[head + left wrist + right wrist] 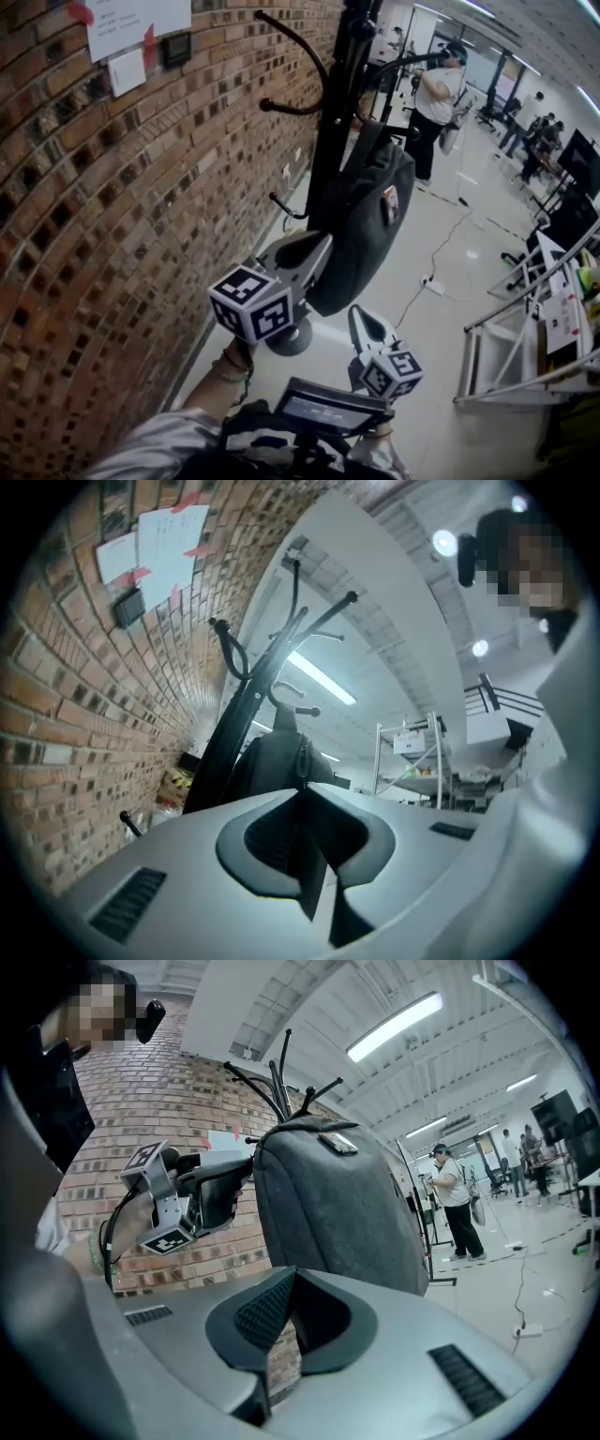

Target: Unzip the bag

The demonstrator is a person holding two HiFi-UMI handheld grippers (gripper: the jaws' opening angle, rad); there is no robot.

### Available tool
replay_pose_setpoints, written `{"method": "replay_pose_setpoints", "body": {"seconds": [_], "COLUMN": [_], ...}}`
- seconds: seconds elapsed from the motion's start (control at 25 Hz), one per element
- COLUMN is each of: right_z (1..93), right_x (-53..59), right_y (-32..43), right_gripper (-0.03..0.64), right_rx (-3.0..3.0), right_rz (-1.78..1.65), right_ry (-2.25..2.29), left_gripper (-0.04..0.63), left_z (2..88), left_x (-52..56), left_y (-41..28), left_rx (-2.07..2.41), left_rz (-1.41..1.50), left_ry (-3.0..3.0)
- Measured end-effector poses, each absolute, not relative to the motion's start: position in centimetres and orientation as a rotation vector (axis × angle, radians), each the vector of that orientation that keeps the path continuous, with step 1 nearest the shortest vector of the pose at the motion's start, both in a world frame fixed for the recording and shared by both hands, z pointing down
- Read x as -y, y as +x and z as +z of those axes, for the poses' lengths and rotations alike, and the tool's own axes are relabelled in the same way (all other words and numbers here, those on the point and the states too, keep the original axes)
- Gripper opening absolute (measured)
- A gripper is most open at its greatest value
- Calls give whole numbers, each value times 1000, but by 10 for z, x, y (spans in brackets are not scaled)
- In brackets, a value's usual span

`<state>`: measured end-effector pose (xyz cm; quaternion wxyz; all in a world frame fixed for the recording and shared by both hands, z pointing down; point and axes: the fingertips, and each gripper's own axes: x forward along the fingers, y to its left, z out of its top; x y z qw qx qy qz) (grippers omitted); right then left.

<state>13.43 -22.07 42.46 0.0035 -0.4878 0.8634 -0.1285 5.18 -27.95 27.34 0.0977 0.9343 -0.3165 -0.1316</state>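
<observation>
Carrier is a black coat rack (pixel 339 112) with curved hooks, standing close to the brick wall (pixel 112 234). Its round base (pixel 291 339) sits flat on the floor (pixel 441 375). The dark grey bag (pixel 361 225) hangs off the upper hooks, clear of the floor, bottom end just above the base. Floor is pale and glossy. On it: a white power strip (pixel 433 285) right of the rack with a thin cable (pixel 442 246) snaking away from it, a metal shelving frame (pixel 511 347) at the right edge, and a person (pixel 433 103) standing further back behind the rack.
</observation>
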Motion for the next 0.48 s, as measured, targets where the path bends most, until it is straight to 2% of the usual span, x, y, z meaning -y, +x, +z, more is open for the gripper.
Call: {"method": "replay_pose_setpoints", "body": {"seconds": [0.48], "right_z": [428], "right_x": [215], "right_y": [133], "right_gripper": [-11], "right_rx": [-2700], "right_rz": [-443], "right_ry": [-1528], "left_gripper": [2], "left_z": [281], "left_x": [275], "left_y": [50], "left_rx": [1067], "left_rz": [-282], "left_ry": [2867]}}
